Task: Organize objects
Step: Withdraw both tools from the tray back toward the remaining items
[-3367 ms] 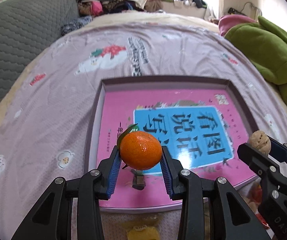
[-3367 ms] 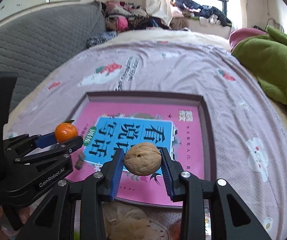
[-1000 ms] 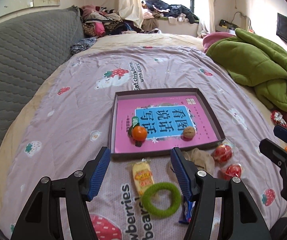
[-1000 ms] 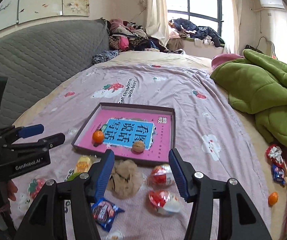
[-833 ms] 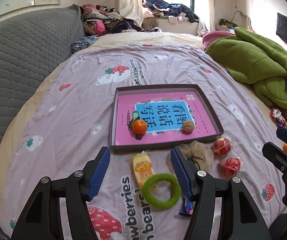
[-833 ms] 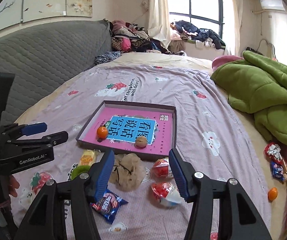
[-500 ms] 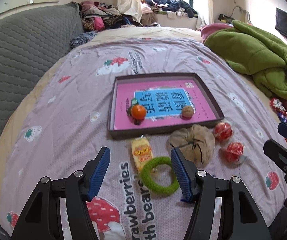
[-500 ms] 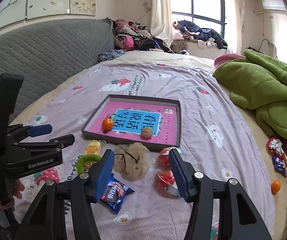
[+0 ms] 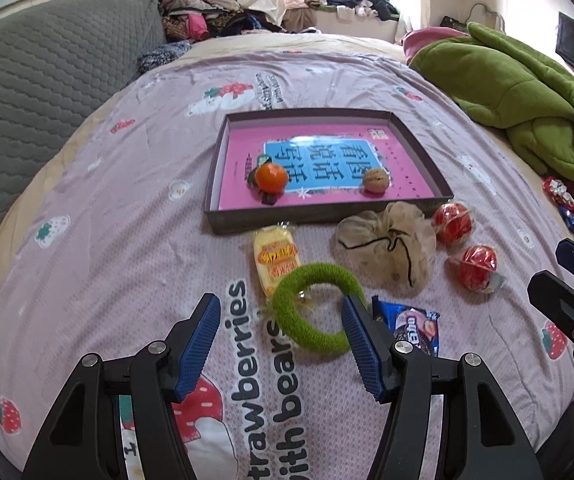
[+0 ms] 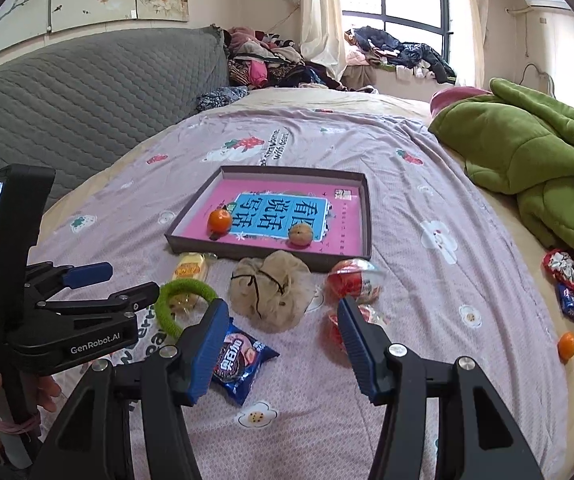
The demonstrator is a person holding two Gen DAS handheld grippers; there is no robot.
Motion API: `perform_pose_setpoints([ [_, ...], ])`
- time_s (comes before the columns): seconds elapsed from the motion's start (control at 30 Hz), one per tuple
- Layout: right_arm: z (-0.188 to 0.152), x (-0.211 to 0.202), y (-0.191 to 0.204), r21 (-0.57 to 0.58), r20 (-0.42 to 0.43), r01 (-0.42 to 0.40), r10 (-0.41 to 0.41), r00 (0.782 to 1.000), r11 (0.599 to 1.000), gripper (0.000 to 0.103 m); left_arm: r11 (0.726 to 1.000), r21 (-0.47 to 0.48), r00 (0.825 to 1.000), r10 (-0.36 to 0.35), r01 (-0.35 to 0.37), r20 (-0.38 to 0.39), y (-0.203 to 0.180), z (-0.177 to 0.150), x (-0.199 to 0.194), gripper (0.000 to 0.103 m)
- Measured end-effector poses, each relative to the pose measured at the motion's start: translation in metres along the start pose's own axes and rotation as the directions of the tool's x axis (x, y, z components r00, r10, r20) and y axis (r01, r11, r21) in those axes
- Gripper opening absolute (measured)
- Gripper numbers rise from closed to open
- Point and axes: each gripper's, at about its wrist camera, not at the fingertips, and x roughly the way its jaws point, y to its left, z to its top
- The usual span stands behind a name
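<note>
A shallow box [image 9: 427,158] [image 10: 367,216] with a pink book in it lies on the bed and holds an orange [image 9: 271,176] [image 10: 219,220] and a walnut [image 9: 375,180] [image 10: 300,235]. In front of it lie a yellow snack pack [image 9: 275,259], a green ring [image 9: 311,308] [image 10: 181,294], a beige pouch [image 9: 387,248] [image 10: 273,294], two red balls [image 9: 453,224] [image 9: 477,268] and a blue cookie packet [image 9: 413,328] [image 10: 239,356]. My left gripper [image 9: 281,344] is open above the ring. My right gripper [image 10: 281,340] is open, near the pouch and packet.
A green blanket [image 9: 527,84] is heaped at the right. A grey quilted headboard [image 10: 67,92] runs along the left. Wrapped candies [image 10: 567,280] and a small orange [image 10: 566,346] lie at the bed's right edge. Clothes [image 10: 271,60] pile up at the back.
Both grippers let go of the orange and the walnut in the box, opened and pulled back. Over the last second both moved nearer to the loose items in front of the box.
</note>
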Motion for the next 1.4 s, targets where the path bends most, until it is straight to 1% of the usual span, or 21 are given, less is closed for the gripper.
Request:
perform_pose_setpoints([
  [0.3,-0.017,0.013,0.005,0.007,-0.03,-0.001,0.001,1.0,1.0,0.056,1.0,-0.015,1.0,-0.012,0.011,-0.025,0.001,-0.012,0.011,0.065],
  [0.53,-0.026,0.019,0.007,0.02,-0.048,-0.019,0.02,0.999,1.0,0.056,1.0,-0.023,1.0,-0.014,0.013,-0.025,-0.001,-0.02,0.012,0.065],
  [0.87,-0.034,0.023,0.014,0.028,-0.065,-0.033,0.035,0.997,0.999,0.056,1.0,-0.024,1.0,-0.005,0.005,-0.022,-0.001,-0.026,0.012,0.065],
  [1.4,-0.045,0.032,0.026,0.022,-0.095,-0.058,0.06,0.994,0.998,0.056,0.999,-0.038,0.999,-0.018,0.017,-0.044,0.002,-0.033,0.021,0.065],
])
